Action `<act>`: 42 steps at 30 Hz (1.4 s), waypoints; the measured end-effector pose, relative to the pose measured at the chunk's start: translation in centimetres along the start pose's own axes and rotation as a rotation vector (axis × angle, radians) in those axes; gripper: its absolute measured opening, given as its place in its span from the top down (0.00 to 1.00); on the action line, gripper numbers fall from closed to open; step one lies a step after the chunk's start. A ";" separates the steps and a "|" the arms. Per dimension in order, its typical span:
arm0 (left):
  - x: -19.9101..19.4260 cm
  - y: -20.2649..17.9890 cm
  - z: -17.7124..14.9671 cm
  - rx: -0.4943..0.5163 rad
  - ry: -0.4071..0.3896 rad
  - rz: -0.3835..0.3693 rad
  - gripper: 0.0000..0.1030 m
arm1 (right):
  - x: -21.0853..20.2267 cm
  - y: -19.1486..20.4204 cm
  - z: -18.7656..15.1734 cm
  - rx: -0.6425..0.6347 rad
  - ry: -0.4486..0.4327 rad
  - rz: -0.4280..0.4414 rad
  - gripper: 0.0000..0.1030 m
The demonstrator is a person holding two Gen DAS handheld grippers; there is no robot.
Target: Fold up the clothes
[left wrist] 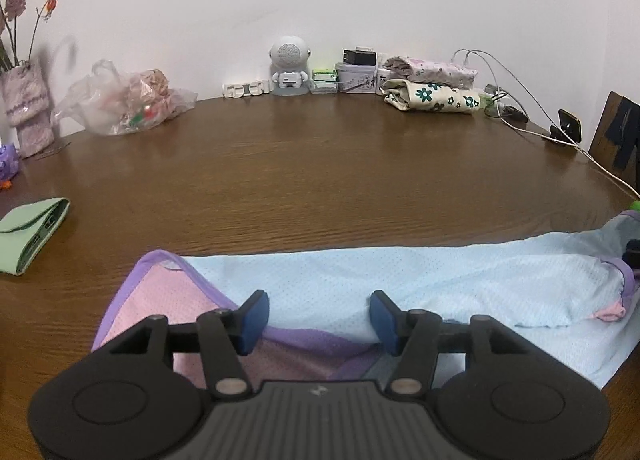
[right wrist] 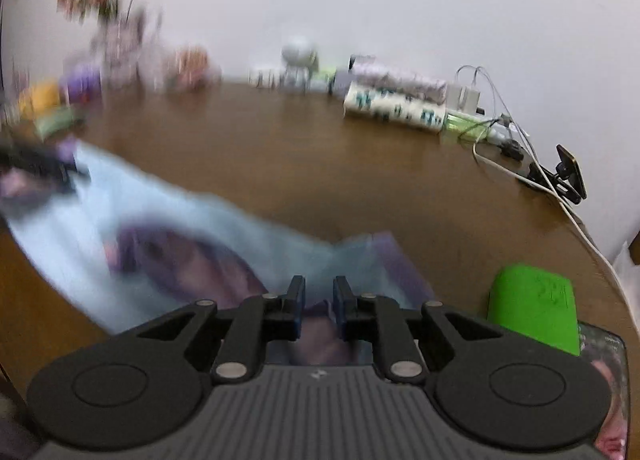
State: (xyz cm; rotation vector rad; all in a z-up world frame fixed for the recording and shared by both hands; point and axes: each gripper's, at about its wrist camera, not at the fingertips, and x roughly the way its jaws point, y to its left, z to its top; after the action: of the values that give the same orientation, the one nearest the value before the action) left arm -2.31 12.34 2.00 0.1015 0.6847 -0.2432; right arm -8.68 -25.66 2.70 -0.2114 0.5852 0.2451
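Observation:
A light blue mesh garment [left wrist: 360,280] with purple trim and a pink inner side lies across the near edge of the brown table [left wrist: 320,179]. My left gripper [left wrist: 319,320] is open, its blue pads [left wrist: 256,320] standing wide apart just over the garment's near left part. In the blurred right wrist view the same garment [right wrist: 168,219] stretches from the left to my right gripper [right wrist: 319,308]. Its jaws are narrowly apart with the cloth's purple edge between them; whether they pinch it is unclear.
Folded floral clothes [left wrist: 432,89] are stacked at the back right beside cables [left wrist: 520,115]. A white robot speaker [left wrist: 290,65], a plastic bag [left wrist: 128,99], a flower vase [left wrist: 26,107] and a folded green cloth [left wrist: 32,232] stand around. A green object [right wrist: 534,308] lies right of my right gripper.

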 end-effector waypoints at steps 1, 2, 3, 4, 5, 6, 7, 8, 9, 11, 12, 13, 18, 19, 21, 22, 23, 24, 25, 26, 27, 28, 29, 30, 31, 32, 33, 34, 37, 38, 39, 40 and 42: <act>0.0 0.1 -0.1 -0.002 -0.002 -0.003 0.46 | -0.4 -0.1 -0.1 0.011 0.002 -0.036 0.84; -0.1 0.1 -0.2 0.004 -0.002 -0.006 0.46 | -0.8 -0.1 -0.2 0.021 0.004 -0.071 0.80; -0.1 0.2 -0.2 0.006 -0.001 -0.010 0.46 | -1.6 -0.2 -0.3 0.055 -0.003 -0.099 0.66; -0.1 0.2 -0.2 0.008 0.001 -0.012 0.46 | -2.6 -0.4 -0.4 0.099 -0.020 -0.113 0.61; -0.1 0.2 -0.1 0.012 0.002 -0.013 0.46 | -3.8 -0.4 -0.6 0.142 -0.046 -0.101 0.57; -0.1 0.3 -0.2 0.012 0.002 -0.014 0.46 | -4.9 -0.2 -1.0 0.189 -0.070 -0.073 0.57; -0.2 0.3 -0.2 0.011 0.001 -0.015 0.46 | -5.8 0.0 -1.4 0.234 -0.083 -0.044 0.57; -0.2 0.4 -0.2 0.010 0.000 -0.016 0.46 | -6.5 0.2 -1.8 0.277 -0.092 -0.015 0.57; -0.2 0.5 -0.3 0.008 -0.002 -0.016 0.46 | -7.0 0.4 -2.4 0.312 -0.095 -0.005 0.57; -0.3 0.5 -0.3 0.006 -0.005 -0.017 0.46 | -7.4 0.8 -3.4 0.373 -0.079 -0.042 0.56; -0.4 0.6 -0.4 0.007 -0.007 -0.018 0.46 | -7.5 0.8 -4.0 0.405 -0.066 -0.073 0.52; -0.5 0.6 -0.5 0.008 -0.010 -0.019 0.46 | -7.4 0.7 -4.3 0.431 -0.053 -0.090 0.47; -0.9 0.8 -0.9 0.014 -0.018 -0.028 0.46 | -6.0 -0.3 -4.1 0.504 -0.089 -0.142 0.28; -0.9 0.8 -0.9 0.014 -0.017 -0.027 0.46 | -5.6 -0.3 -3.6 0.516 -0.101 -0.153 0.27; -0.8 0.7 -0.8 0.013 -0.015 -0.023 0.45 | -4.2 -0.2 -2.7 0.529 -0.103 -0.182 0.29; -0.8 0.7 -0.8 0.011 -0.014 -0.021 0.45 | -3.3 -0.1 -2.5 0.528 -0.094 -0.204 0.33; -0.8 0.7 -0.8 0.011 -0.014 -0.021 0.45 | -2.6 0.1 -2.4 0.526 -0.084 -0.227 0.50; -0.8 0.7 -0.8 0.010 -0.014 -0.022 0.45 | -1.9 0.2 -2.4 0.522 -0.067 -0.235 0.66; -0.8 0.8 -0.8 0.009 -0.016 -0.023 0.45 | -1.7 0.4 -2.3 0.507 -0.069 -0.250 0.69; -0.8 0.9 -0.8 0.008 -0.017 -0.025 0.45 | -1.6 0.5 -2.3 0.497 -0.074 -0.255 0.76; -0.8 0.9 -0.9 0.007 -0.018 -0.026 0.45 | -1.6 0.4 -2.4 0.493 -0.076 -0.253 0.82; -0.8 0.9 -0.9 0.006 -0.018 -0.027 0.45 | -1.5 0.3 -2.5 0.488 -0.078 -0.251 0.83; -0.8 0.9 -0.8 0.005 -0.018 -0.027 0.45 | -1.6 0.0 -2.6 0.497 -0.079 -0.244 0.86; -0.8 0.9 -0.8 0.004 -0.018 -0.027 0.45 | -1.7 -0.3 -2.7 0.502 -0.080 -0.241 0.87; -0.8 0.8 -0.8 0.006 -0.018 -0.025 0.44 | -1.9 -0.4 -2.7 0.502 -0.079 -0.242 0.88; -0.8 0.8 -0.8 0.007 -0.017 -0.022 0.44 | -2.1 -0.3 -2.6 0.478 -0.086 -0.255 0.89; -0.8 0.7 -0.8 0.005 -0.015 -0.017 0.44 | -2.3 0.1 -2.4 0.438 -0.101 -0.272 0.90; -0.8 0.7 -0.7 -0.005 -0.013 -0.016 0.44 | -2.6 0.5 -2.2 0.403 -0.124 -0.279 0.90; -1.5 1.0 -0.5 -0.054 -0.017 -0.031 0.44 | -4.0 1.6 -0.9 0.329 -0.220 -0.237 0.90; -2.0 1.1 -0.5 -0.066 -0.036 -0.039 0.44 | -4.4 1.9 -0.4 0.308 -0.247 -0.216 0.90; -2.5 1.3 -0.5 -0.077 -0.055 -0.047 0.44 | -4.7 2.3 0.2 0.289 -0.274 -0.192 0.90; -3.2 1.4 -0.5 -0.082 -0.075 -0.048 0.44 | -4.8 2.7 0.9 0.275 -0.285 -0.153 0.90; -4.4 1.9 -0.6 -0.094 -0.107 -0.032 0.44 | -4.7 4.0 2.3 0.248 -0.287 -0.059 0.90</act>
State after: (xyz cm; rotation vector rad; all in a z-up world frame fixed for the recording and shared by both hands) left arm -5.48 15.10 4.36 -0.0125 0.5905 -0.2448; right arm -12.44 -22.04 6.76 0.0467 0.3191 0.1406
